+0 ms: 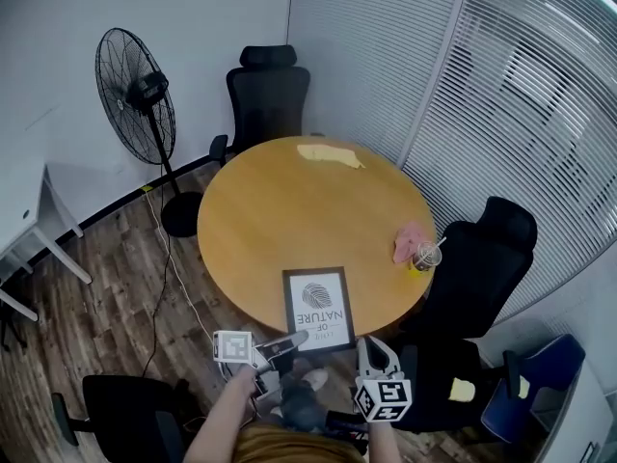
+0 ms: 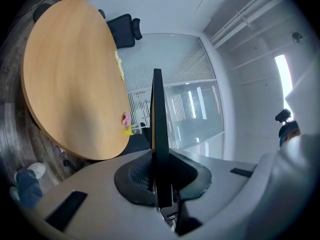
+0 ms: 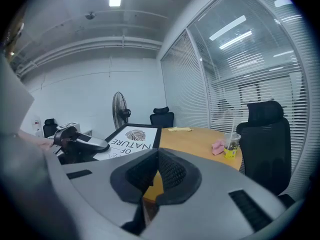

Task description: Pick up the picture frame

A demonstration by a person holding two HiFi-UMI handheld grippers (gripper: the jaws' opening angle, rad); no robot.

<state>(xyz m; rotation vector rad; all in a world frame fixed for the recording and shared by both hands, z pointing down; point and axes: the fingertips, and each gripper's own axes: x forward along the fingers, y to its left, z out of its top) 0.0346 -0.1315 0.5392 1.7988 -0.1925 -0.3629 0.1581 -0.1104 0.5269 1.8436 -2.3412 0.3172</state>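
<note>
The picture frame point(image 1: 318, 309) was clamped by its edge in the left tool point(image 1: 292, 340) over the tabletop point(image 1: 280, 210) near rim; the right tool point(image 1: 367, 347) was held together, empty. The lift was judged underway, with a steady raise called for next

From where I stand, the near left corner of the picture frame point(image 1: 318, 307) is hidden under the left tongs point(image 1: 297, 338), and its smallest line of print is too fine to read. I cannot tell what the pink thing point(image 1: 408, 242) beside the cup point(image 1: 425, 256) is. The person's arms point(image 1: 224, 415) are cut off by the bottom edge.
</note>
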